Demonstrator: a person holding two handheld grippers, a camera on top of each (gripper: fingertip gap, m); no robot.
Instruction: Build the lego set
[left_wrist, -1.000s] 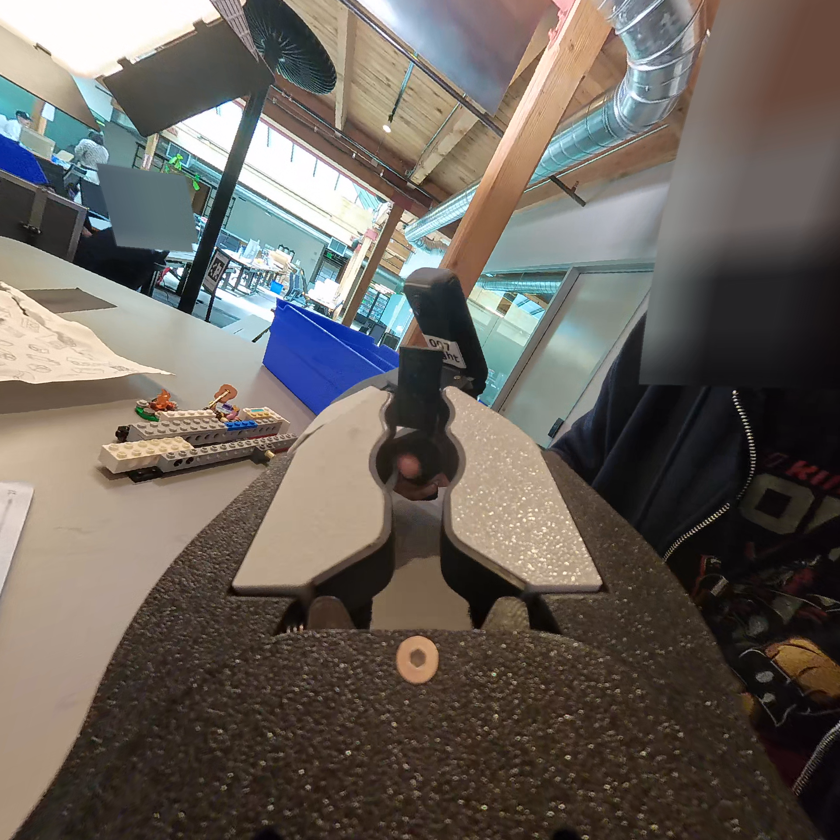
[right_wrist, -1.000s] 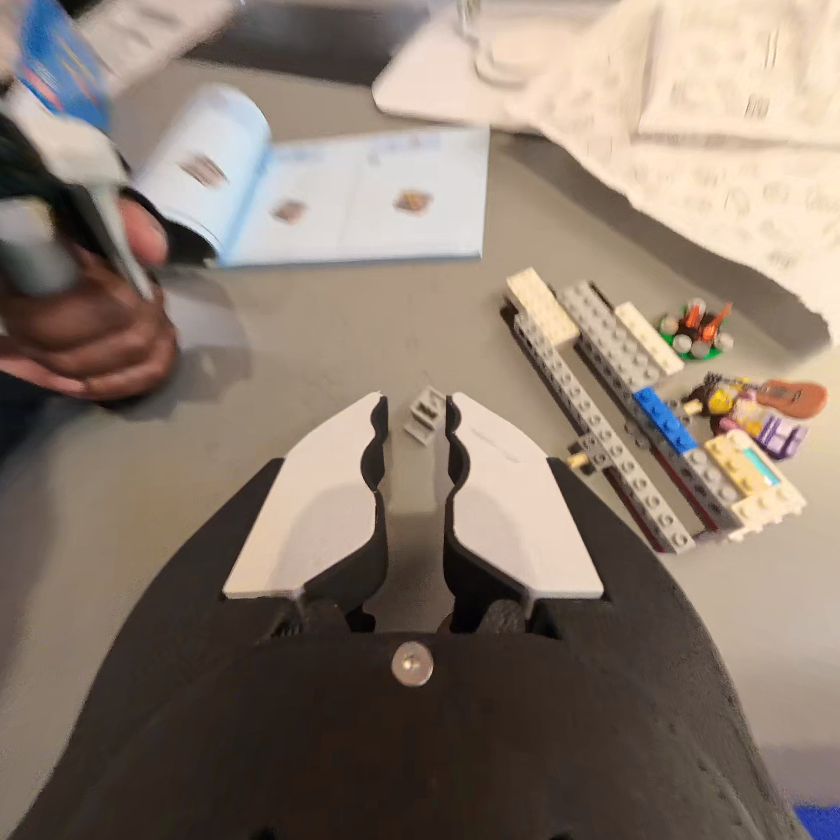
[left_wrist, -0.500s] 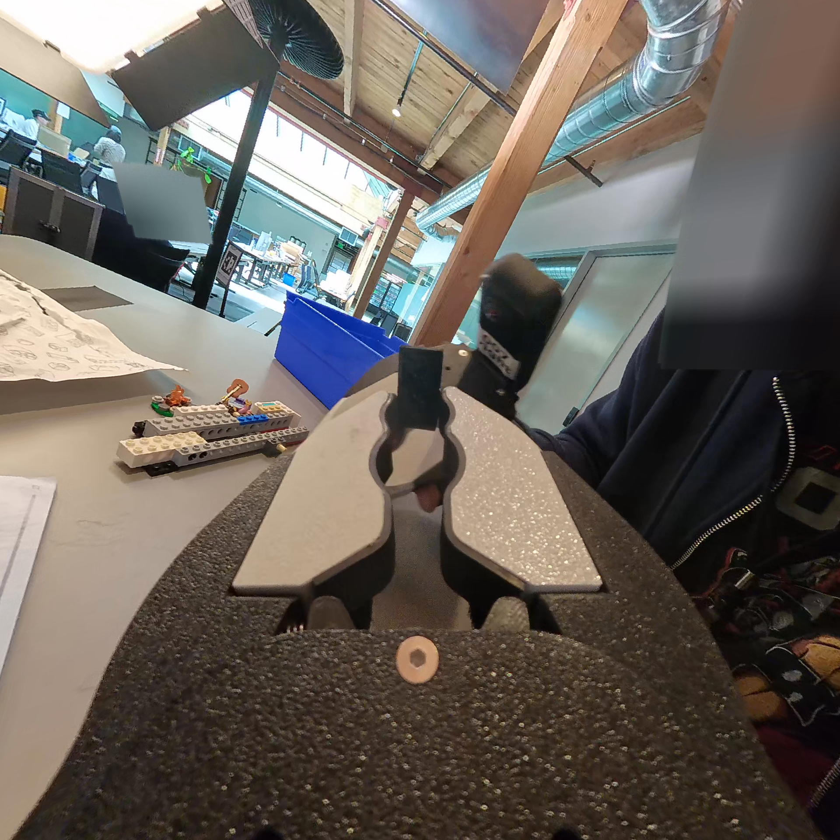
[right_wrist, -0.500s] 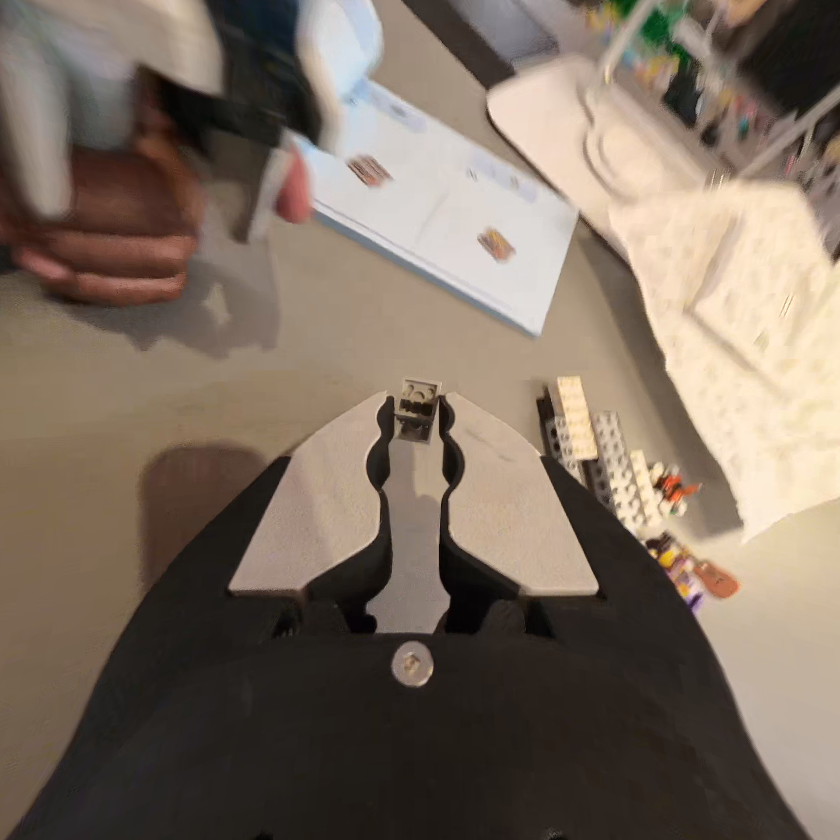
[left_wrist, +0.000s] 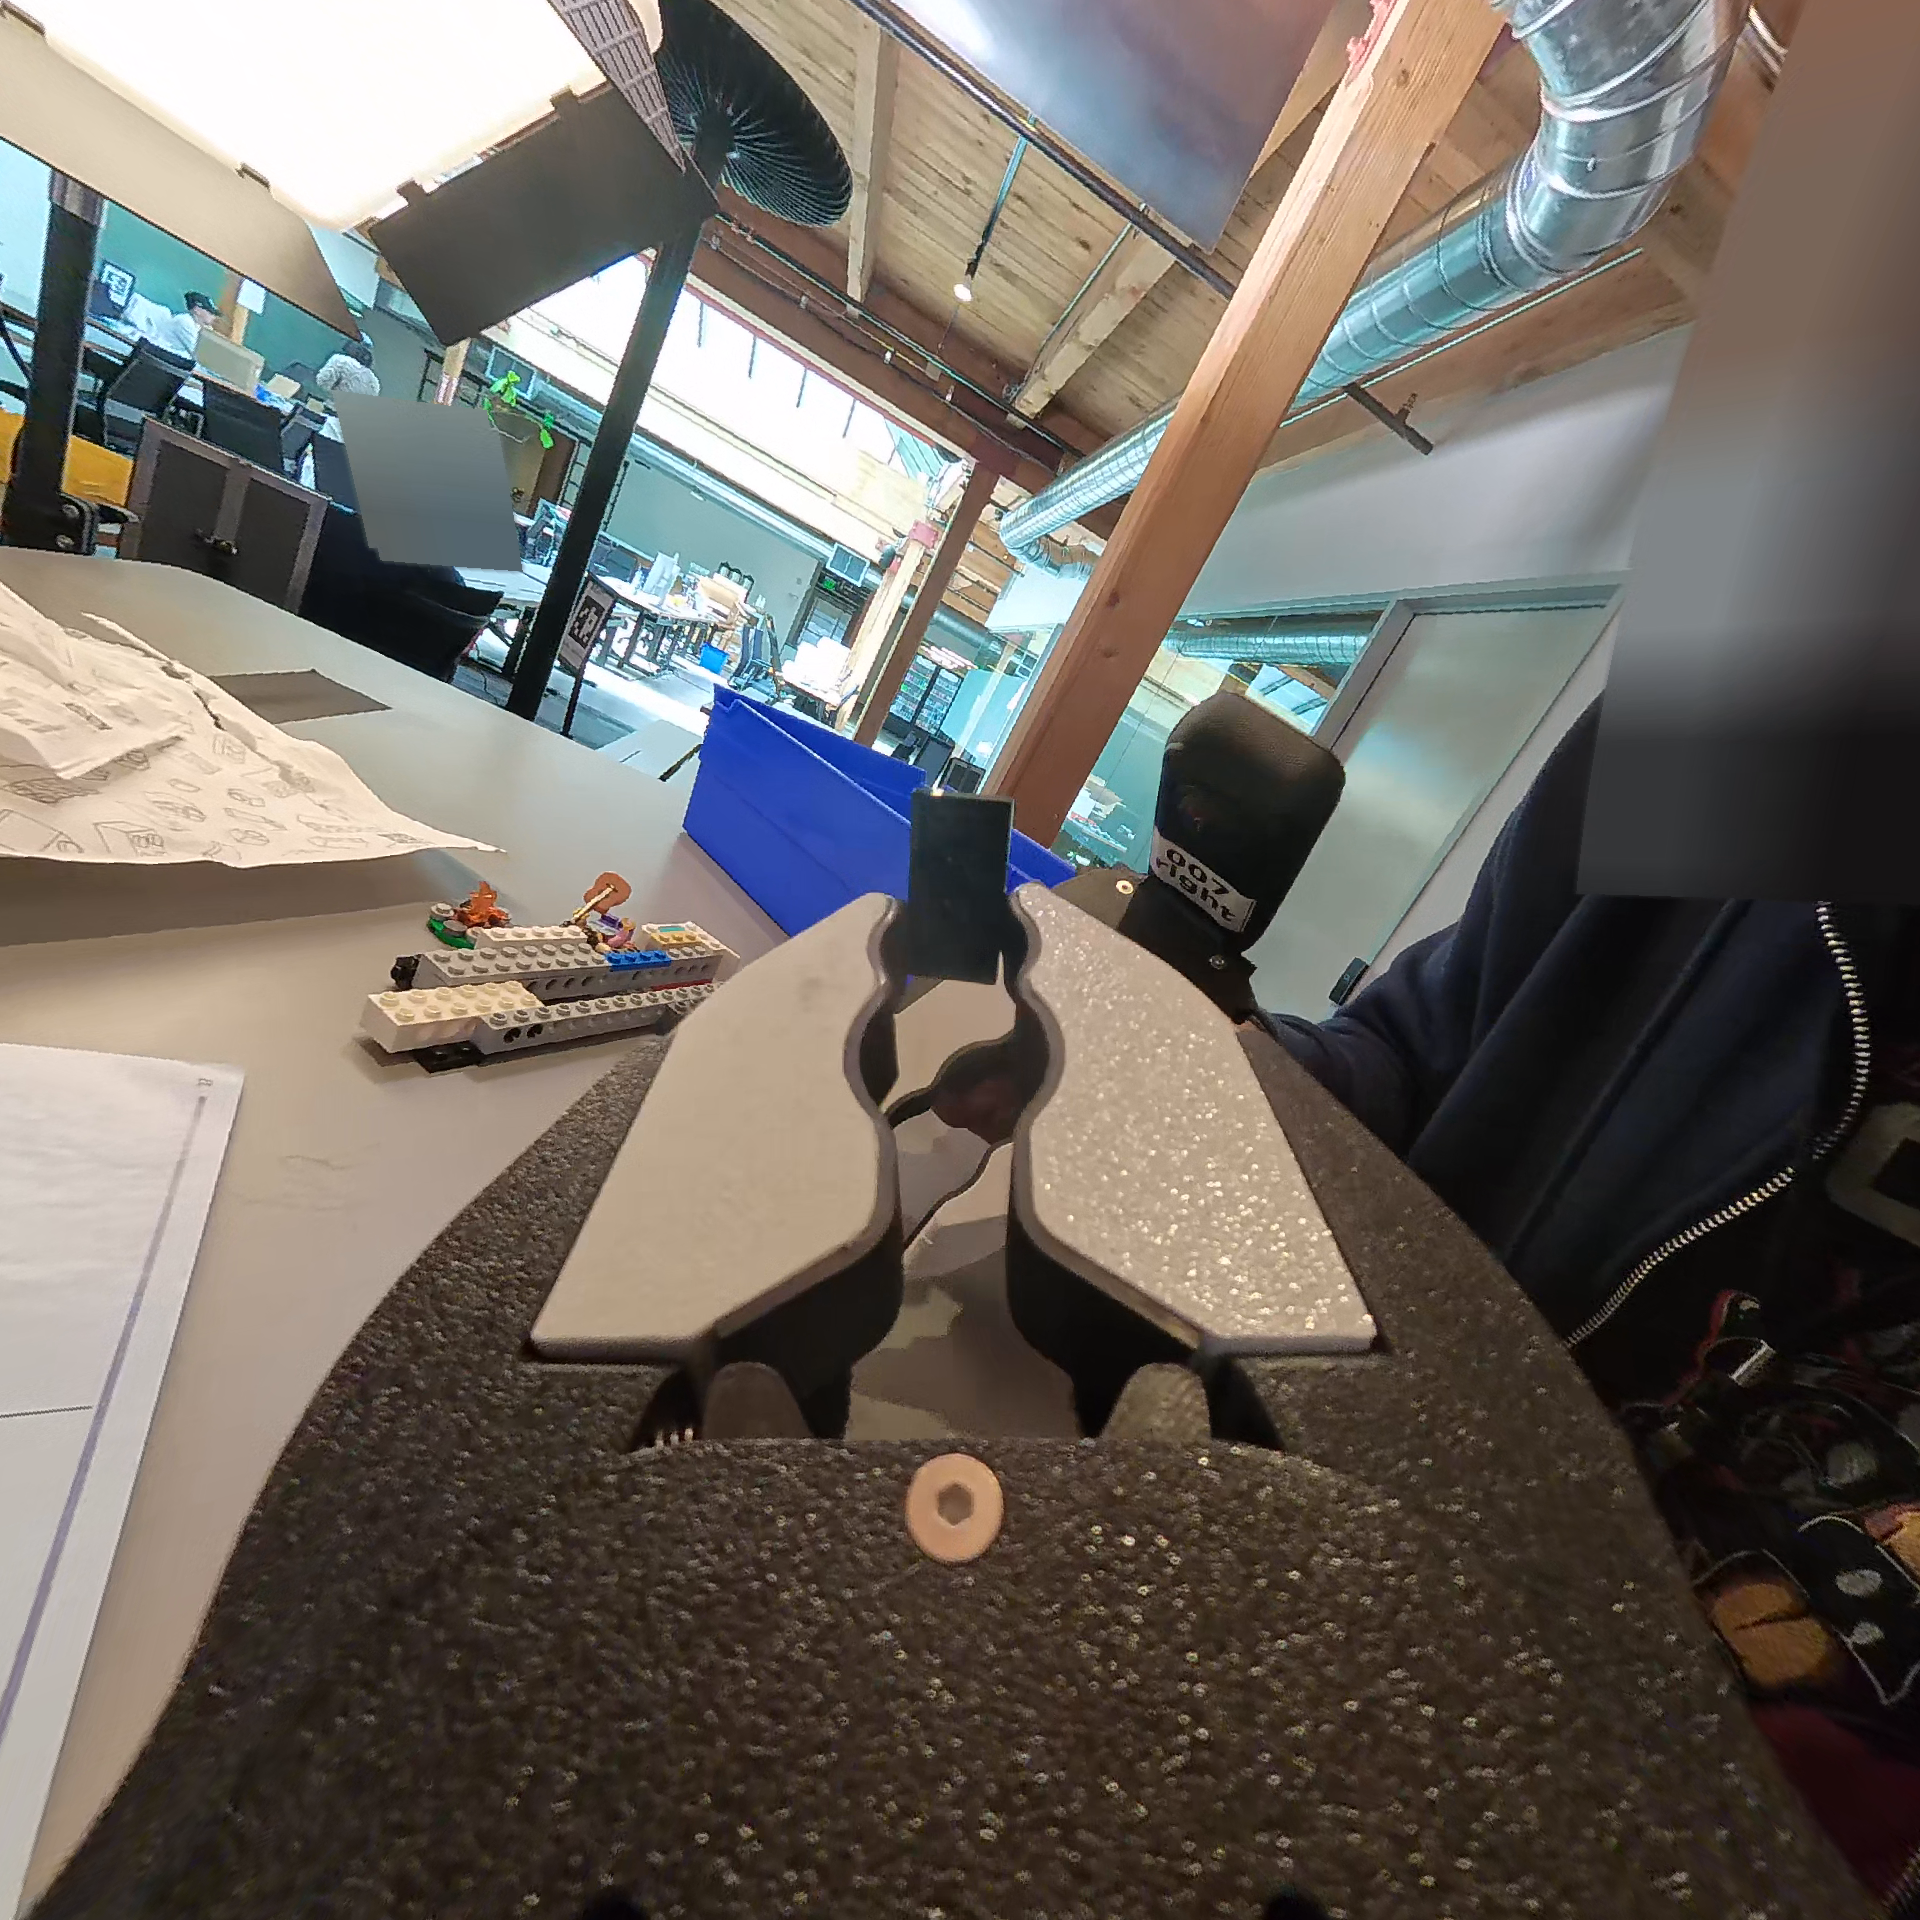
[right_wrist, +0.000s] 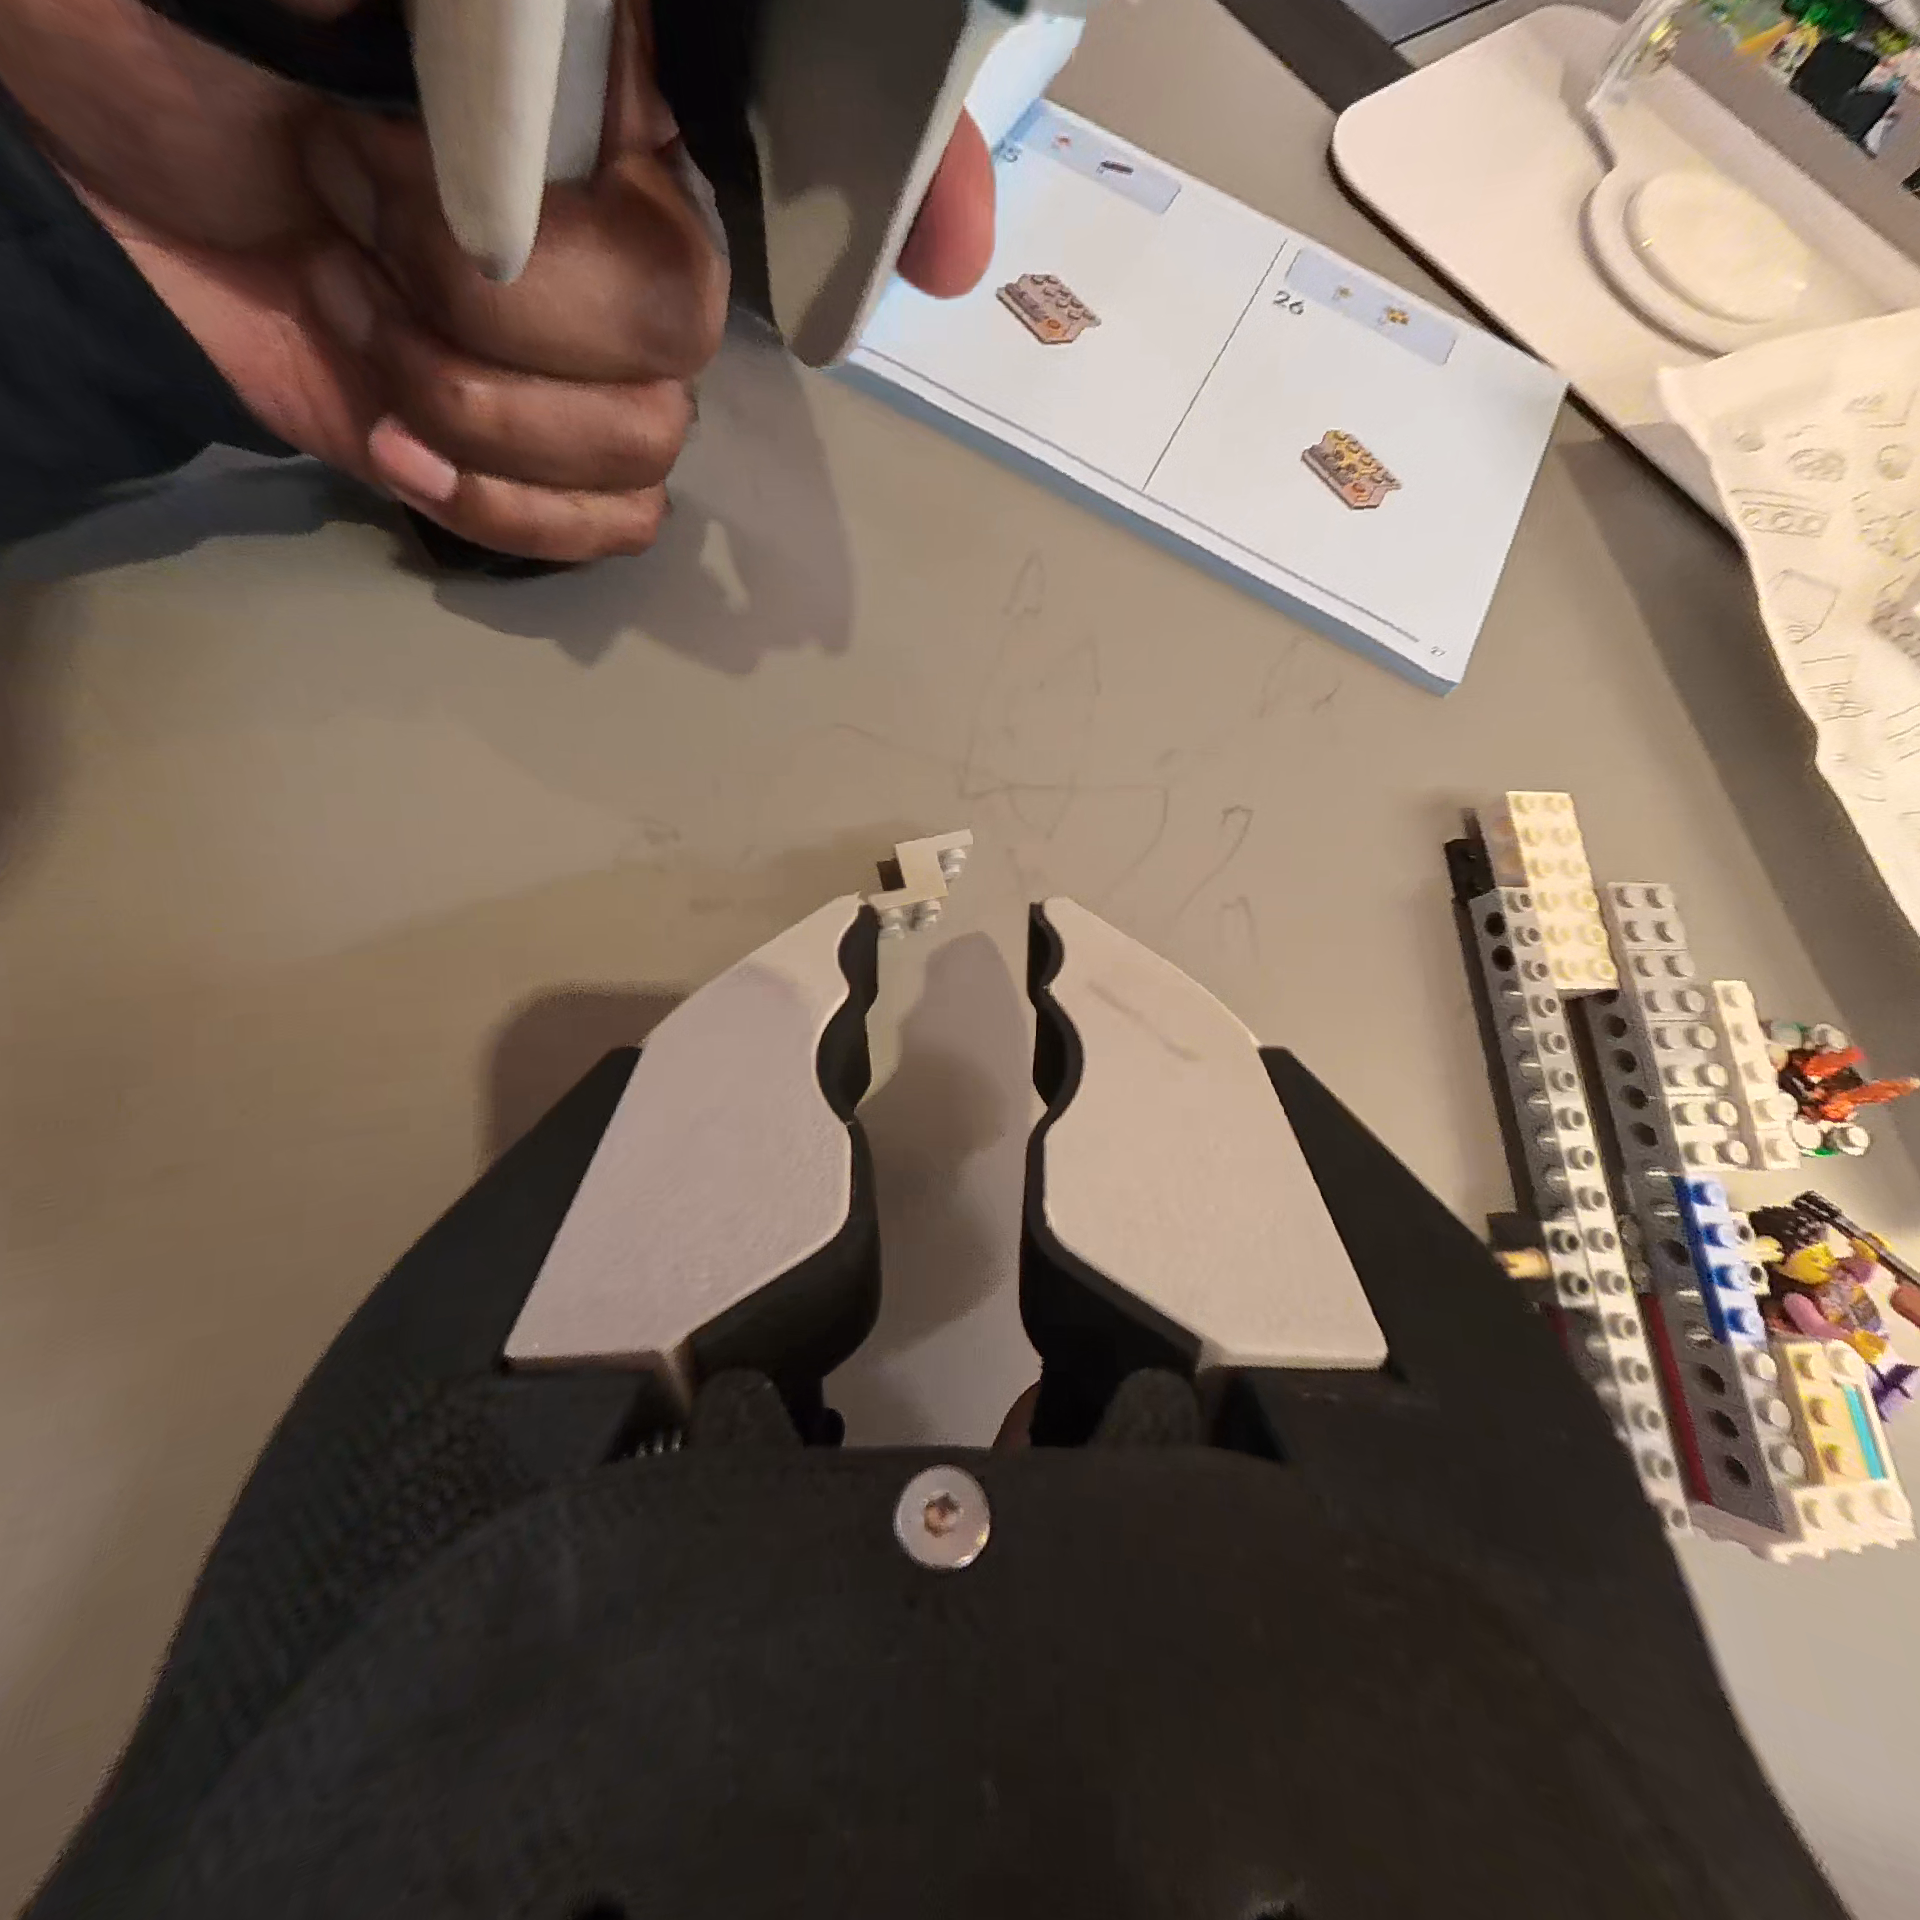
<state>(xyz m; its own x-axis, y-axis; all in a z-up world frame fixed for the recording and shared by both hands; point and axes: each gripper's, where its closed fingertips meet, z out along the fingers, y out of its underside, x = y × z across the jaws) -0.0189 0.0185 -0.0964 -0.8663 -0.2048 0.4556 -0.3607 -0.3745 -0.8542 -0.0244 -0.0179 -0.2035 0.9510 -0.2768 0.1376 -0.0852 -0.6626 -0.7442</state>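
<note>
My left gripper (left_wrist: 956, 920) is shut on a small black rectangular brick (left_wrist: 958, 883) that stands upright out of the fingertips, raised above the table. My right gripper (right_wrist: 948, 909) is open just above the grey table (right_wrist: 416, 831). A small grey stepped brick (right_wrist: 920, 881) sits at the tip of its left finger (right_wrist: 748, 1091); the right finger (right_wrist: 1174, 1091) is clear of it. A hand (right_wrist: 499, 343) holding the left gripper shows at the upper left of the right wrist view. The right gripper's black body (left_wrist: 1226, 831) shows behind my left fingertips.
A long grey, white and blue brick assembly with small figures (right_wrist: 1621, 1195) lies right of the right gripper, also in the left wrist view (left_wrist: 540, 987). An open instruction booklet (right_wrist: 1247, 395), printed paper (right_wrist: 1849, 582), a white tray (right_wrist: 1558, 187) and a blue bin (left_wrist: 821, 821) stand around. The gap from one gripper's tips to the other's is roughly 11 cm.
The right gripper closed on the small grey brick, moved it, then opened; the brick now sits free at the left fingertip. The left gripper stays shut on the black brick.
</note>
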